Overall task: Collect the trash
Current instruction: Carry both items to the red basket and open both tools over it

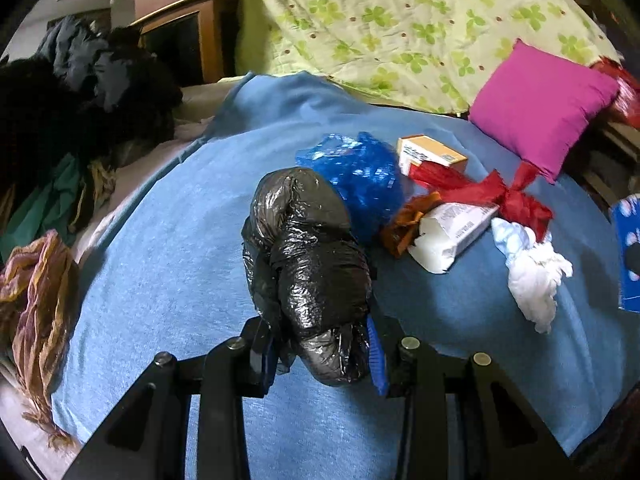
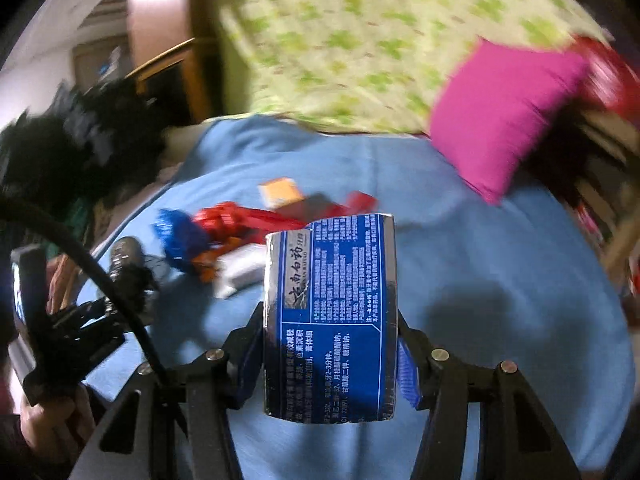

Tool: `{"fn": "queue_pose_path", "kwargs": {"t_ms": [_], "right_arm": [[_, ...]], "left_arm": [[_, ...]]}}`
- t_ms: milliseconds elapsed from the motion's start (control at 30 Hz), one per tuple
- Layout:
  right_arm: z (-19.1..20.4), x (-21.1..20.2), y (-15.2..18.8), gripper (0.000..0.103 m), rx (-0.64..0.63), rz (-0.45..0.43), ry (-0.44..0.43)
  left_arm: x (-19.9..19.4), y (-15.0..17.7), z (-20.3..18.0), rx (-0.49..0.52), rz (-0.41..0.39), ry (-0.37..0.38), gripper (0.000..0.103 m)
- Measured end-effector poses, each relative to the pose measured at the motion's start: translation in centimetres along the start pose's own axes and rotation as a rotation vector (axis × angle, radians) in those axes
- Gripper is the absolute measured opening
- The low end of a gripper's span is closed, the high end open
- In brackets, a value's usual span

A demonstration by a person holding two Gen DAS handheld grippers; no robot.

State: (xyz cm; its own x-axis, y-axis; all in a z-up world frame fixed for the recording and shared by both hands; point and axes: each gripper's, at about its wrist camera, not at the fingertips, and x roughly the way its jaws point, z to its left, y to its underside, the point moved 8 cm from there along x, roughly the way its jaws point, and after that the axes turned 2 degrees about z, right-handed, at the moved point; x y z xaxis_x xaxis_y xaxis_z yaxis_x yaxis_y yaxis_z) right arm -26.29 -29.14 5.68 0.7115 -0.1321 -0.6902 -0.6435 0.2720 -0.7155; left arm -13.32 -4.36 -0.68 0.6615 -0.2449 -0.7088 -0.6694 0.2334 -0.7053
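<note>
My left gripper (image 1: 320,354) is shut on a crumpled black plastic bag (image 1: 308,264), held over the blue blanket (image 1: 180,264). Beyond it lie a blue plastic bag (image 1: 360,176), an orange-and-white carton (image 1: 432,154), a red ribbon wrapper (image 1: 492,192), a brown wrapper (image 1: 404,224), a white box (image 1: 452,236) and white crumpled tissue (image 1: 532,276). My right gripper (image 2: 330,356) is shut on a blue toothpaste box (image 2: 332,316), raised above the blanket (image 2: 500,280). The trash pile (image 2: 240,236) lies to its left, blurred. The left gripper (image 2: 80,320) shows at far left.
A magenta pillow (image 1: 540,108) sits at the back right, also in the right wrist view (image 2: 504,116). A green-patterned quilt (image 1: 400,20) lies behind. Dark clothes (image 1: 80,92) and a striped scarf (image 1: 36,292) pile up at the left. A blue box edge (image 1: 628,256) shows at the right.
</note>
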Motion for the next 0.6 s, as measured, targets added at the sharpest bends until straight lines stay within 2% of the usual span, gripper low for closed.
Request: {"fn": "queue_pose_path", "kwargs": {"t_ms": [167,333,600], "right_arm": [[-6.8,-1.5,2.8,0.058,0.115,0.021,0.061],[-12.5,-4.4,5.6,0.058,0.205,0.01,0.119],[-21.1,-11.4,11.0,0.058,0.378,-0.045,0.218]], "left_arm": [[-0.2,0.5,-1.3,0.051,0.01,0.01,0.038],[-2.2,0.5,-3.7,0.114,-0.018,0.054,0.038],[-5.9,0.8,-10.2,0.208,-0.031,0.19,0.038]]}}
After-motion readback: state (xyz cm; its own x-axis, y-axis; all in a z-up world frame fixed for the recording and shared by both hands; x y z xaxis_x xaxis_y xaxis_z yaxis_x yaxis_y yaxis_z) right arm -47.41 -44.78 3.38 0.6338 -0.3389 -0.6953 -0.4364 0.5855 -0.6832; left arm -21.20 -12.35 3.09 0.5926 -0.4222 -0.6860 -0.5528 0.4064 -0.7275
